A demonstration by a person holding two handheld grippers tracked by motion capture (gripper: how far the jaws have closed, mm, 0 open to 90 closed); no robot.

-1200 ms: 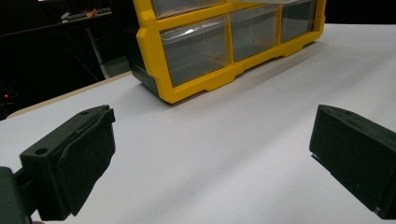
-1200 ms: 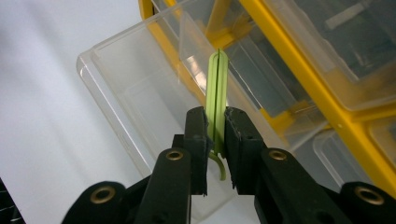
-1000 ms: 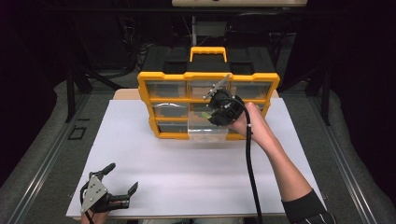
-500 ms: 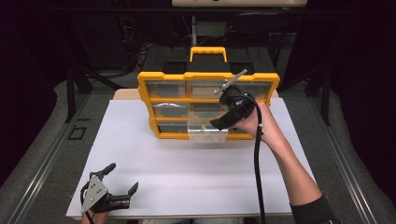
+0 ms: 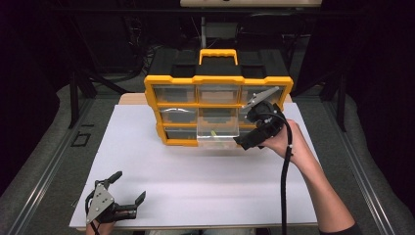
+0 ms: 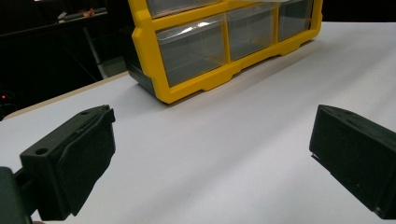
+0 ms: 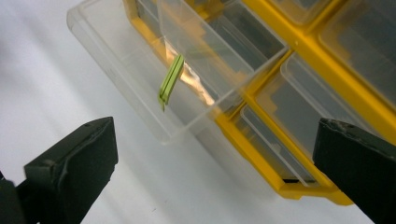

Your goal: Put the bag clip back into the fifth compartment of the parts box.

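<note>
A yellow organizer (image 5: 218, 81) with clear drawers stands at the back of the white table (image 5: 195, 186). Its lower middle drawer (image 5: 218, 134) is pulled out, and a small green strip (image 5: 214, 132) lies inside. My right gripper (image 5: 246, 128) hovers just right of that drawer; its jaws have just been opening and hold nothing. The right gripper view looks down past its gripper (image 7: 215, 163) at the drawer (image 7: 135, 60) and green strip (image 7: 170, 80). My left gripper (image 5: 128, 187) stays open and empty near the front left edge, and its own view (image 6: 212, 154) faces the organizer (image 6: 196, 88).
The organizer has a yellow carry handle (image 5: 218, 53) on top and black bins behind it. Bare white tabletop lies between the organizer and the left gripper. Dark floor and frame rails surround the table.
The right gripper has let go at the pulled-out drawer, its jaws have spread wide, and it has shifted to the right. The left gripper has not moved.
</note>
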